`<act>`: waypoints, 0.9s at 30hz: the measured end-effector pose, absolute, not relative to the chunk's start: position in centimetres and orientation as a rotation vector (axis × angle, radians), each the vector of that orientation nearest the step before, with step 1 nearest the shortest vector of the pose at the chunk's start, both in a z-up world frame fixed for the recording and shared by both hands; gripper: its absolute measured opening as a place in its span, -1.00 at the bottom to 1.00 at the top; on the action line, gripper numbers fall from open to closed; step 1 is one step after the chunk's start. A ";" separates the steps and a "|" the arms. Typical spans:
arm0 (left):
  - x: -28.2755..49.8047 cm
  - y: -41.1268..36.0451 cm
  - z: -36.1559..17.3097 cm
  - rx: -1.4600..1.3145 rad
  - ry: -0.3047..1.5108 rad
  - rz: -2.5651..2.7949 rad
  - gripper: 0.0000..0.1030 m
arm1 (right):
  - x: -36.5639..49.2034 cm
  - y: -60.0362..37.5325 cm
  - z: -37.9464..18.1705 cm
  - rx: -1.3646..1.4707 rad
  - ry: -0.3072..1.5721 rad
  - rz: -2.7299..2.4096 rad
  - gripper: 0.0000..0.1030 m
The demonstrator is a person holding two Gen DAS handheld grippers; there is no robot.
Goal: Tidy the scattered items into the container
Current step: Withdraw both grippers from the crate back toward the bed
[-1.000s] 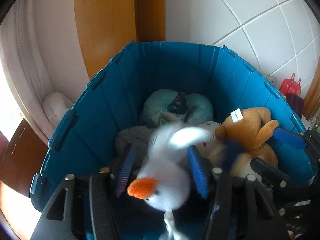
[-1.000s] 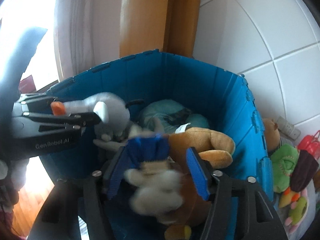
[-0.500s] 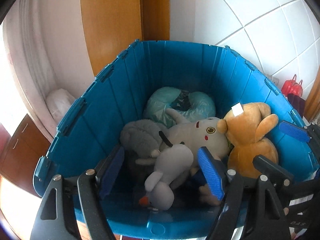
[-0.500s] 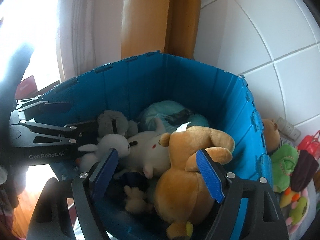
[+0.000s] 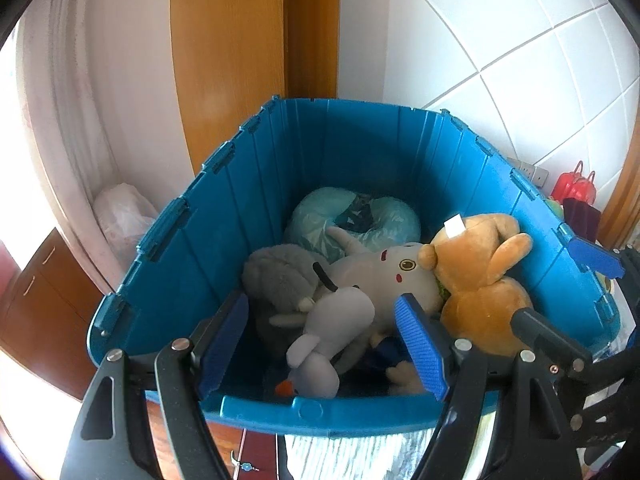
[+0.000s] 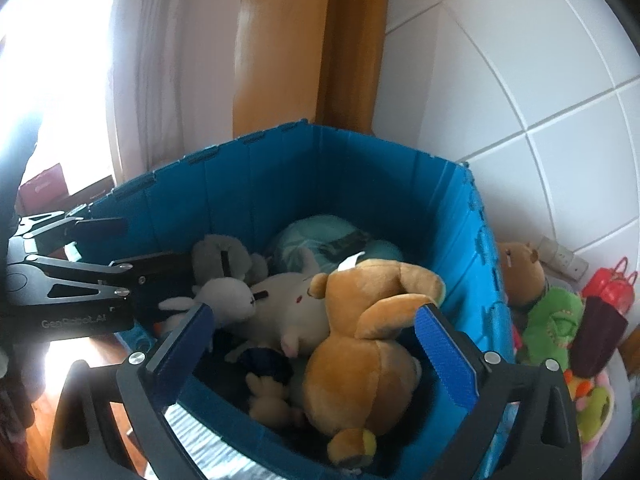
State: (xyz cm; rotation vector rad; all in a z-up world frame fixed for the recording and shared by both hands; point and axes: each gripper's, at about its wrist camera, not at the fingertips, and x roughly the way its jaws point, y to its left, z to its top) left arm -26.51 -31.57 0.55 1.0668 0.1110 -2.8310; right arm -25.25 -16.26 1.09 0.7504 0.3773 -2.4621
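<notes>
The blue folding bin (image 5: 280, 184) holds several plush toys. A white goose with an orange beak (image 5: 332, 328) lies head down at the near wall. Behind it are a pale grey plush with red cheek marks (image 5: 384, 276), a fuzzy grey plush (image 5: 276, 276) and a teal cushion (image 5: 352, 216). A brown plush (image 6: 368, 336) lies on the right, a small beige toy (image 6: 268, 396) beside it. My left gripper (image 5: 320, 300) hangs open over the bin's near edge, holding nothing. My right gripper (image 6: 314, 312) is above the brown plush, jaws opening wide, pads touching nothing.
Outside the bin on the right lie more toys: a brown bear (image 6: 520, 268), a green plush (image 6: 552, 328) and a red bag (image 6: 608, 284). A wooden door frame (image 6: 288, 60), a white curtain (image 6: 160, 80) and a tiled wall stand behind. A white plastic bag (image 5: 120, 216) sits left.
The goose dropped from my left gripper into the bin, and the small beige toy dropped from my right. Both jaws spread apart and both grippers drew back from the bin.
</notes>
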 end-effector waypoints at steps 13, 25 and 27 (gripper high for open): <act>-23.1 -30.0 0.8 1.057 0.094 -2.894 0.47 | -21.7 -14.4 2.0 0.732 0.371 -2.525 0.98; -19.8 -27.0 0.6 1.081 0.044 -2.975 0.47 | -17.9 -10.8 1.9 0.771 0.315 -2.629 0.98; -19.5 -26.4 0.6 1.079 0.035 -2.990 0.47 | -17.3 -10.0 1.7 0.786 0.313 -2.648 0.98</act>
